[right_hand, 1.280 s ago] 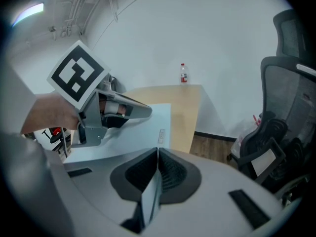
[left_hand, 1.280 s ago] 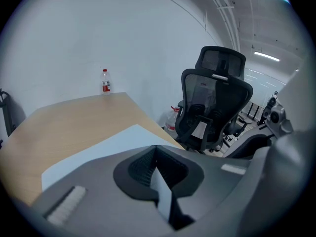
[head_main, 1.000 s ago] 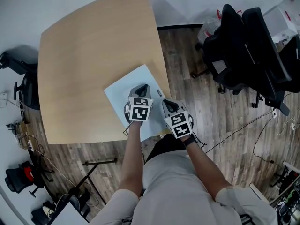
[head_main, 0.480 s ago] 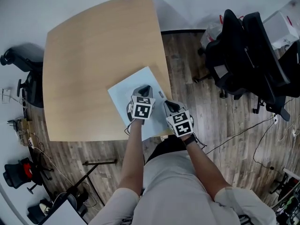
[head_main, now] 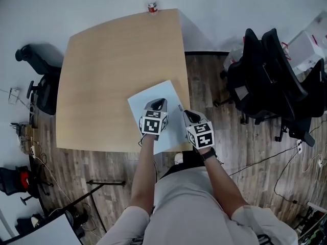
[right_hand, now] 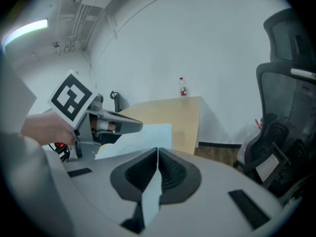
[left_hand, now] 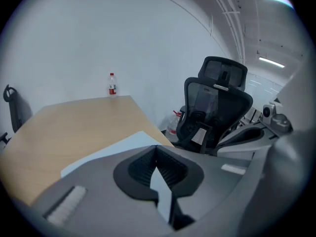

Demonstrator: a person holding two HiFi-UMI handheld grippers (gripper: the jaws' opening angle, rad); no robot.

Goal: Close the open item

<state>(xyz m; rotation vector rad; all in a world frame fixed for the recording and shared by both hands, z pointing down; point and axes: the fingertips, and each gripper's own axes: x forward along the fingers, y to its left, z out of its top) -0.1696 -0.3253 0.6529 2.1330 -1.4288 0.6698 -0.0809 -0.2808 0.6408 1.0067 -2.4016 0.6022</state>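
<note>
Table [head_main: 102,60]: L tool [head_main: 161,102], R tool [head_main: 187,114] over blue sheet [head_main: 148,98].

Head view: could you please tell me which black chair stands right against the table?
The black chair at the table's left edge, on the person's left. The other black chairs stand on the right, with a strip of wood floor between them and the table.

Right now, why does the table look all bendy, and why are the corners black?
Head view: the wide lens bows the table's edges. Left gripper view: the black corners are the round lens rim; the left gripper, so close, is blurry, while the far bottle looks sharper. Right gripper view: a ceiling light glares at top left.
</note>
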